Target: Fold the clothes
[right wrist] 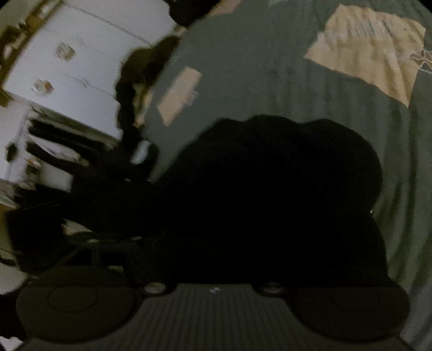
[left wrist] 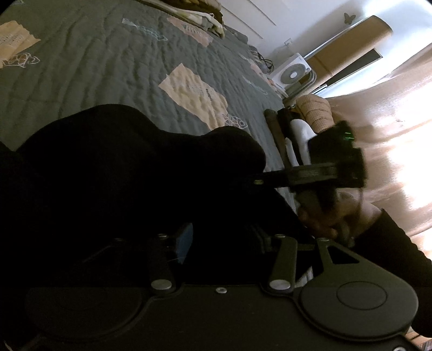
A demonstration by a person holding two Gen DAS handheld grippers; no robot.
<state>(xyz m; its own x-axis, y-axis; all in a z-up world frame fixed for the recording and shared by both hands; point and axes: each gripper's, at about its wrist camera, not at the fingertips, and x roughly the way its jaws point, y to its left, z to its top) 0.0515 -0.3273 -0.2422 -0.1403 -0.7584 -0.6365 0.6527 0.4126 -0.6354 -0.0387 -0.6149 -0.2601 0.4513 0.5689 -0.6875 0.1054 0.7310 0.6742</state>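
A black garment [left wrist: 129, 167] lies bunched on a grey-green quilted bedspread [left wrist: 108, 75] with beige patches. It fills the lower middle of both views [right wrist: 270, 189]. My left gripper [left wrist: 221, 232] points down into the garment. Its fingers [left wrist: 162, 253] fade into the dark cloth, so I cannot tell whether they grip it. In the left wrist view a hand [left wrist: 332, 218] holds my right gripper [left wrist: 263, 151] at the garment's right edge. Its fingers stand apart, and the lower one reaches the cloth. In its own view the right gripper [right wrist: 213, 243] is lost against the black fabric.
Folded cloths [left wrist: 205, 13] are piled at the far end of the bed. A white fan [left wrist: 293, 73] and a woven basket [left wrist: 314, 110] stand on the wooden floor [left wrist: 391, 140] past the bed's right edge. White drawers [right wrist: 81, 54] stand at the left.
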